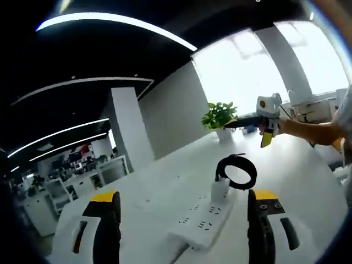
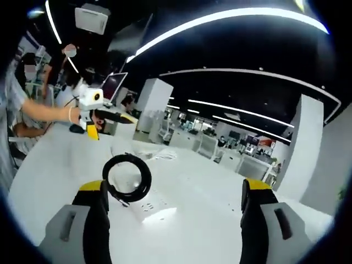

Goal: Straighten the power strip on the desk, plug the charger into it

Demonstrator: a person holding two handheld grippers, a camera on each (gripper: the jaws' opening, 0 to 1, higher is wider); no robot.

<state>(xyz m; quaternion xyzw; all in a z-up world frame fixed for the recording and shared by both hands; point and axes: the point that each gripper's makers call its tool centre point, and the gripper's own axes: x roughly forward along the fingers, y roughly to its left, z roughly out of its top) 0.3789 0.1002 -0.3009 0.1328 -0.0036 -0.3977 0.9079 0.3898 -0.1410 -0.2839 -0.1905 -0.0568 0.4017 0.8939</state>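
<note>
While both grippers hang above the desk (image 1: 308,181), the left gripper (image 1: 187,220) has jaws spread wide, gripping nothing. Between them lies the power strip (image 1: 202,219), with the charger (image 1: 219,190) standing in its far end, black cable (image 1: 237,171) coiled behind. Farther off: right gripper (image 1: 263,122), potted plant (image 1: 219,116). In the right gripper view, the right gripper (image 2: 173,217) is likewise wide open, empty.

The left gripper view sits low over the desk (image 1: 308,181), looking along it toward a plant (image 1: 219,115) and bright windows; the right gripper view faces back the opposite way, into the dim office. Both share the strip (image 1: 204,217) (image 2: 151,208) and coiled cable (image 1: 237,171) (image 2: 127,177) — each seen from near, from opposite ends.
</note>
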